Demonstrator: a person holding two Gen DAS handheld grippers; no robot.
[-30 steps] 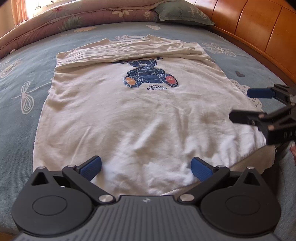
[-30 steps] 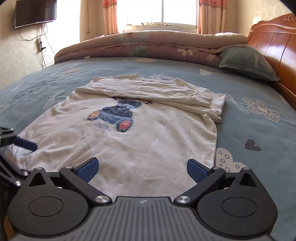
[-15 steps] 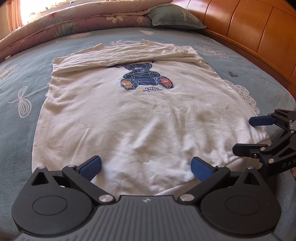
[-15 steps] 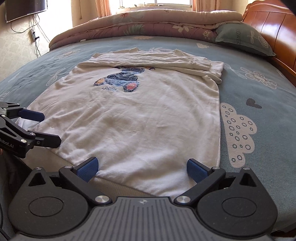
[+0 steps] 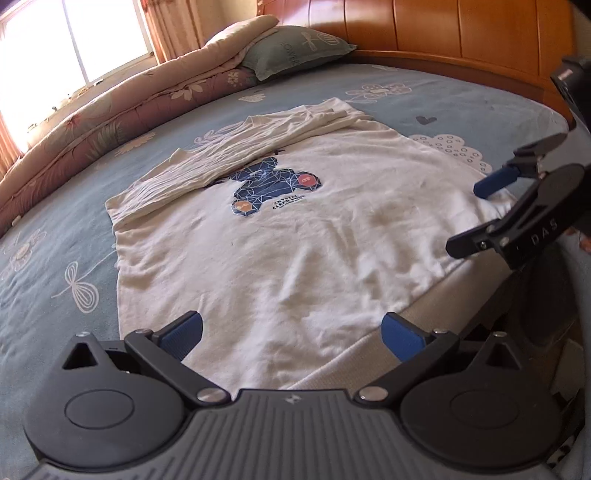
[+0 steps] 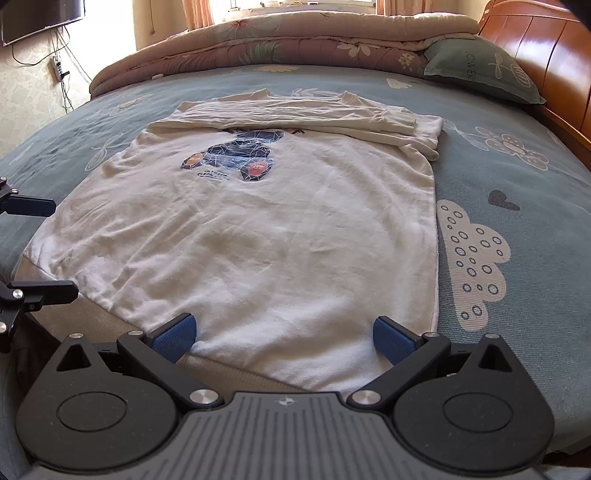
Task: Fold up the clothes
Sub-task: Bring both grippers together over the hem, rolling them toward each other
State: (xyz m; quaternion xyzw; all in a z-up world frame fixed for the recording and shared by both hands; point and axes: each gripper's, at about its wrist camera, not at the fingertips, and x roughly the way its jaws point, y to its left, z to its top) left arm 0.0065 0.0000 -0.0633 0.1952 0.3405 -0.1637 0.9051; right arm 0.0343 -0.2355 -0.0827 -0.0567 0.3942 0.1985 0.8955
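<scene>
A cream long-sleeved shirt (image 5: 295, 240) (image 6: 258, 240) with a blue bear print lies flat on the bed, front up. Its sleeves are folded across the chest at the far end, and its hem runs along the near bed edge. My left gripper (image 5: 291, 336) hovers open over the left part of the hem with nothing between its fingers. My right gripper (image 6: 284, 338) hovers open over the right part of the hem, also holding nothing. Each shows in the other's view: the right gripper (image 5: 476, 216) by the shirt's right hem corner, the left gripper (image 6: 44, 247) by the left corner.
The shirt lies on a blue patterned bedsheet (image 6: 517, 206). A rolled quilt (image 6: 295, 40) and a green pillow (image 6: 476, 74) lie at the far end. A wooden headboard (image 5: 461, 33) runs along the right side. The bed edge drops off just below the hem.
Both grippers have come down and closer to the hem at the near bed edge. The left wrist view has tilted and swung. The shirt has not moved.
</scene>
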